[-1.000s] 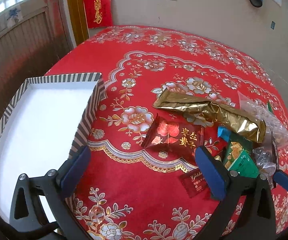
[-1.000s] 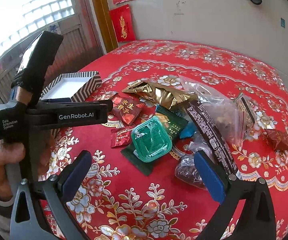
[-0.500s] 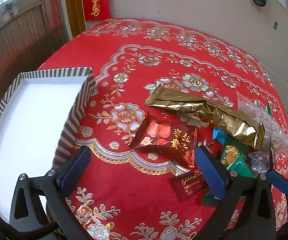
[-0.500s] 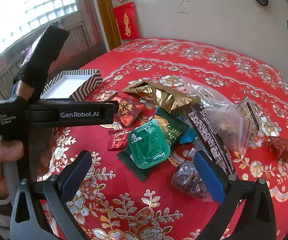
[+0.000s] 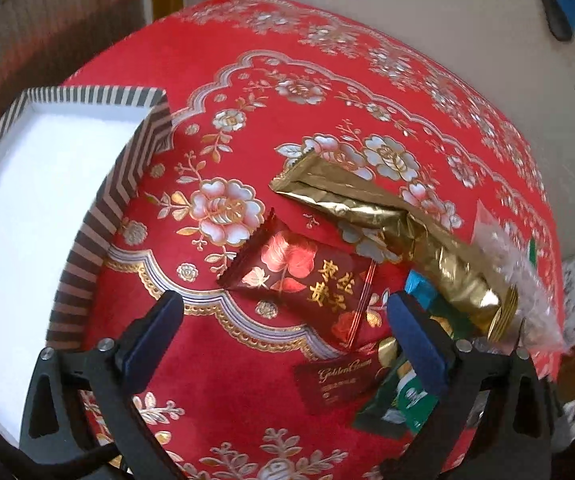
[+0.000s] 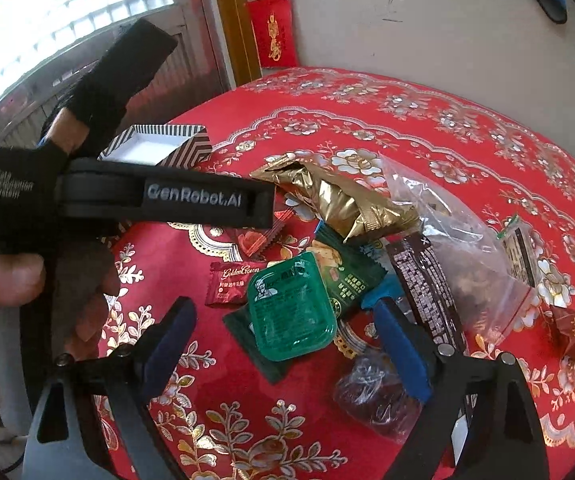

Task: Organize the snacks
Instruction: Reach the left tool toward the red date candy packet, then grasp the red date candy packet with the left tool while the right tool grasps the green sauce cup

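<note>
Green sauce tub (image 6: 291,306) sits between the right gripper (image 6: 287,344)'s jaws, which have just been closing but remain wide, untouching. Left gripper (image 5: 287,336) gapes empty above the red date packet (image 5: 299,280); its body hides part of the striped box (image 5: 99,216).

Count from my two wrist views.

Box (image 5: 87,240): I see one, striped, at the left.

Gold bag (image 6: 339,200): one, far side of the pile.

Red packets: I count three. One flowered packet (image 5: 303,280), one small red packet (image 6: 229,284) near it, one dark red packet (image 6: 571,332) well apart at the right.

Green tub (image 6: 291,312): one.

Green packet (image 6: 347,276): one, under the tub.

Clear bags: two. One large zip bag (image 6: 459,256), one small crumpled bag (image 6: 371,396) nearest me.

Dark bar (image 6: 423,284): one.

Blue wrapper (image 6: 383,292): one, mostly hidden.

Grippers: two.
</note>
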{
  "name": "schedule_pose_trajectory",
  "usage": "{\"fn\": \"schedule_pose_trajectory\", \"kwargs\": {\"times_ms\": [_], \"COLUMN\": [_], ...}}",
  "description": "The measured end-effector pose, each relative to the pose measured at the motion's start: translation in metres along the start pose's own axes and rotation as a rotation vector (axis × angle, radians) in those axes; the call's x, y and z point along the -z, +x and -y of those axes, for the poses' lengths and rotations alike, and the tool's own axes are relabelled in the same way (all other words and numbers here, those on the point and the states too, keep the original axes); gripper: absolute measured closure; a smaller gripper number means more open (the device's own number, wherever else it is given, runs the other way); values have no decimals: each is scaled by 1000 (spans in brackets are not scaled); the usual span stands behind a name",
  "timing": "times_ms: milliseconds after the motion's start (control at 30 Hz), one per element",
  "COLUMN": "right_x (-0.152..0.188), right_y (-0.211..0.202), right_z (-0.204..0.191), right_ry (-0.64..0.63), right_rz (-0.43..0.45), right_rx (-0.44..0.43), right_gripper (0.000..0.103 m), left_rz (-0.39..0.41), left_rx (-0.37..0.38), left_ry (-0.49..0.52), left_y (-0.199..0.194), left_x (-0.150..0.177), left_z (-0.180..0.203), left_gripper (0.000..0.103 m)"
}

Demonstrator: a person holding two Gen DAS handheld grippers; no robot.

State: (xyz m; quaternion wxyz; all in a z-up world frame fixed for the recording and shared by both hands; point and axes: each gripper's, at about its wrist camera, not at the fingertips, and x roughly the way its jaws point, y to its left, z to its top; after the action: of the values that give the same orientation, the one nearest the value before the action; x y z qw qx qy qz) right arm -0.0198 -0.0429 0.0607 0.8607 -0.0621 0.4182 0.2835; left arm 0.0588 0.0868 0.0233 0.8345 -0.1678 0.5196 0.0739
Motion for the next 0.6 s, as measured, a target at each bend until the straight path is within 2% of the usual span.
{"fn": "schedule_pose_trajectory", "kwargs": {"times_ms": [167,233,300,400,600], "right_x": [-3,-5,-6,-7,-9], "right_y": [6,7,8,11,13], "right_z": [1,2,4,13,18], "right_ry": [-23,-27,-25,-12,-14], "right_rz": [-11,-11,-7,-17,-26], "right_rx": [-5,-6,-17,-6,-68], "right_gripper": [13,13,13,14,15], "left_rz": [-54,-25,-33,-32,-54], "left_rx": [33,20,18,-36,-110], "left_ry": [-171,-216,-245,-228,-136], "left_y": [10,8,12,18,27], "left_x": [-5,-8,-11,-15,-18], "left_z": [-10,-9,-7,2,12], "left_gripper": [3,3,2,2,1]}}
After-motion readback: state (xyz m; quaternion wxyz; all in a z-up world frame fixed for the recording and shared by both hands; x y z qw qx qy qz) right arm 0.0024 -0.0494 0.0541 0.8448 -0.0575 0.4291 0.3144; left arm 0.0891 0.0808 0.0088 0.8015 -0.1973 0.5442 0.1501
